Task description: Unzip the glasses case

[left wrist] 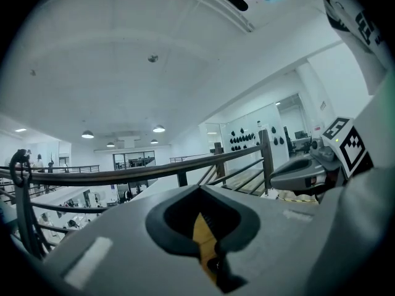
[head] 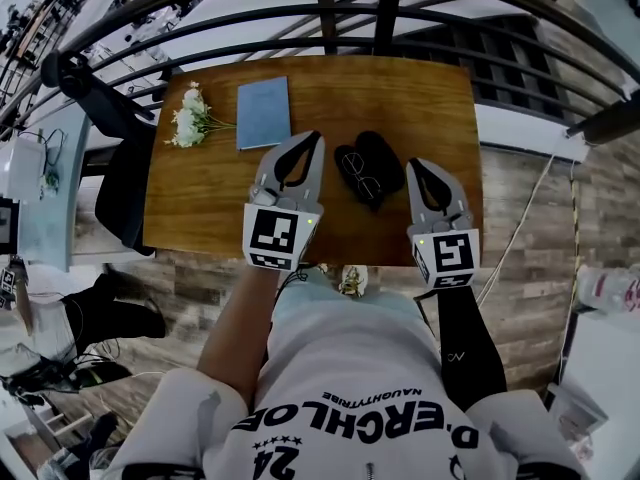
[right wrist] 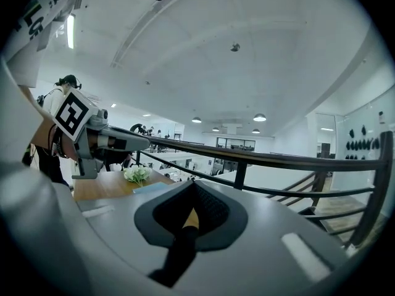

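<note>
A wooden table (head: 200, 208) stands against a dark curved railing (head: 330, 13) on a wood-plank floor (head: 200, 283), and beyond the rail opens a large white hall whose pale ceiling (left wrist: 123, 54) carries round lamps (left wrist: 87, 134), with glass-fronted rooms (left wrist: 133, 160) far off.

Open office mezzanine: dark railing (right wrist: 278, 162), ceiling lights (left wrist: 158, 129), glass-walled rooms (left wrist: 133, 160).
</note>
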Action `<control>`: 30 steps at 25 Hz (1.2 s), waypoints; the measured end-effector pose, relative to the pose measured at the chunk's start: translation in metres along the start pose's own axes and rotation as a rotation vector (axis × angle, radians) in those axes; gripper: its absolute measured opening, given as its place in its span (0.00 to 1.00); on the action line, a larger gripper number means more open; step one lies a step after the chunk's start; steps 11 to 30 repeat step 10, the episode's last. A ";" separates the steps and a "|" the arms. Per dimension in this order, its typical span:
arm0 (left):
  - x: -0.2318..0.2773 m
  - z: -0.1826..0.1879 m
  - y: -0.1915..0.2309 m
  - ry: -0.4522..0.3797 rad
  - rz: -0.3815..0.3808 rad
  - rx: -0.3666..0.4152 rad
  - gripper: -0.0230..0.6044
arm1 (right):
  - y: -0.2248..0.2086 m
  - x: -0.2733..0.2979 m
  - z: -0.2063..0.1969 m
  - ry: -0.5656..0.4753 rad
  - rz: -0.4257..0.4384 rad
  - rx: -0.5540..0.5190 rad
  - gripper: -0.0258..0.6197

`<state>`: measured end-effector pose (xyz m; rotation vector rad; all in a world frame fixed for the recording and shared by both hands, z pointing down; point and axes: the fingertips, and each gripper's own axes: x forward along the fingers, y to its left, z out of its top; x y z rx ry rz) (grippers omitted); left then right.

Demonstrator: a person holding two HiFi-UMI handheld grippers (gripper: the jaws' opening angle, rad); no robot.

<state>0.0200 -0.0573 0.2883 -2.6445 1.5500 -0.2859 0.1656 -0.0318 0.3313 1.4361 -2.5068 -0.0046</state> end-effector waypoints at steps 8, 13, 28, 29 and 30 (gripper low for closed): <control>-0.007 0.002 0.002 0.003 0.005 -0.033 0.04 | 0.002 -0.002 0.006 0.005 0.007 -0.002 0.08; -0.008 0.000 0.004 0.006 0.014 -0.045 0.04 | 0.002 0.000 0.004 0.007 0.016 -0.005 0.08; -0.008 0.000 0.004 0.006 0.014 -0.045 0.04 | 0.002 0.000 0.004 0.007 0.016 -0.005 0.08; -0.008 0.000 0.004 0.006 0.014 -0.045 0.04 | 0.002 0.000 0.004 0.007 0.016 -0.005 0.08; -0.008 0.000 0.004 0.006 0.014 -0.045 0.04 | 0.002 0.000 0.004 0.007 0.016 -0.005 0.08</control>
